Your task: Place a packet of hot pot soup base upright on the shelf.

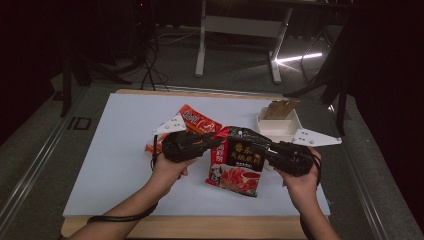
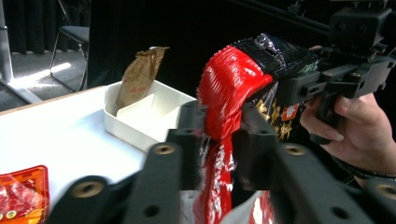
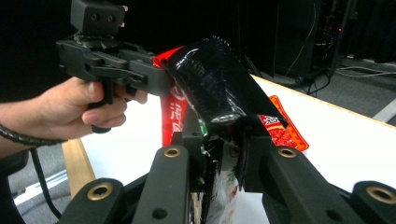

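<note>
A black and red snack packet (image 1: 240, 160) hangs just above the white tabletop, stretched between both grippers. My left gripper (image 1: 217, 142) grips its red left edge; in the left gripper view the red film (image 2: 229, 84) fills the gap between the jaws of that gripper (image 2: 220, 130). My right gripper (image 1: 267, 152) pinches the packet's black right edge; in the right gripper view the crumpled black film (image 3: 215, 84) rises from between the jaws of this gripper (image 3: 222, 140). Each gripper view also shows the other hand and its gripper behind the packet.
A second, orange-red packet (image 1: 197, 120) lies flat on the table (image 1: 115, 155) behind my left gripper. At the back right stands a white divided tray (image 1: 295, 122) with a brown paper packet (image 1: 280, 107) leaning in it. Table legs and cables lie on the floor beyond.
</note>
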### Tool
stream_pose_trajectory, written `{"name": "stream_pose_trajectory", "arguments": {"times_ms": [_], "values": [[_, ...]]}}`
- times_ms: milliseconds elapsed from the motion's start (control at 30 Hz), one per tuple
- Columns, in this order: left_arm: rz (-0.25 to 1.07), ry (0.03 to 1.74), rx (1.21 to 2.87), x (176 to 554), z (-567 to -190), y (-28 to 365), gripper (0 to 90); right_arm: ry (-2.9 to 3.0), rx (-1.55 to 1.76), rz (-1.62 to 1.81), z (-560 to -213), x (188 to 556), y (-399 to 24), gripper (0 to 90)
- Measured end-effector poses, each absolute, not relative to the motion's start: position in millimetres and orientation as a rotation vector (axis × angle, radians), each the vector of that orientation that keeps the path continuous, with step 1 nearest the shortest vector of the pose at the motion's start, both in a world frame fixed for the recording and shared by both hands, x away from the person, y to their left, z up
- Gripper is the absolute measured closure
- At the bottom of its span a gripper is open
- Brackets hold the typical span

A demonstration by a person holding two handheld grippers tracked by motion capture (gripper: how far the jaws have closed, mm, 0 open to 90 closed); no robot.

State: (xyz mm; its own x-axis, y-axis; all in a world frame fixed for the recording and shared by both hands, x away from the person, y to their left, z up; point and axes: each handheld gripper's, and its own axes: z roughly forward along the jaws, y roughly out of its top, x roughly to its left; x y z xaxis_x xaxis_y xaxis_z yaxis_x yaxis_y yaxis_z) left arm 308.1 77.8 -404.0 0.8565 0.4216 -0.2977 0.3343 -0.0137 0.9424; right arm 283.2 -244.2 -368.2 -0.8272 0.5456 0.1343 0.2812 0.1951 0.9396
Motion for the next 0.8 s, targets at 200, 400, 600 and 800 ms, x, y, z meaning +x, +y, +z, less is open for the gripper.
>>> {"name": "stream_pose_trajectory", "arguments": {"times_ms": [200,400,600,800], "values": [[0.053,0.585,1.638,305.5,-405.0,84.9,43.6,2.244,0.792,1.678,-364.0,286.8,-248.8,76.6],[0.078,0.626,1.646,302.7,-411.1,92.7,16.1,2.232,0.792,1.683,-359.9,288.1,-251.4,76.6],[0.174,0.677,1.656,299.8,-425.2,109.0,3.3,2.205,0.791,1.693,-351.0,291.4,-255.0,76.5],[0.189,0.730,1.650,293.3,-437.2,131.0,3.3,2.179,0.796,1.705,-345.9,296.3,-259.1,76.4]]}}
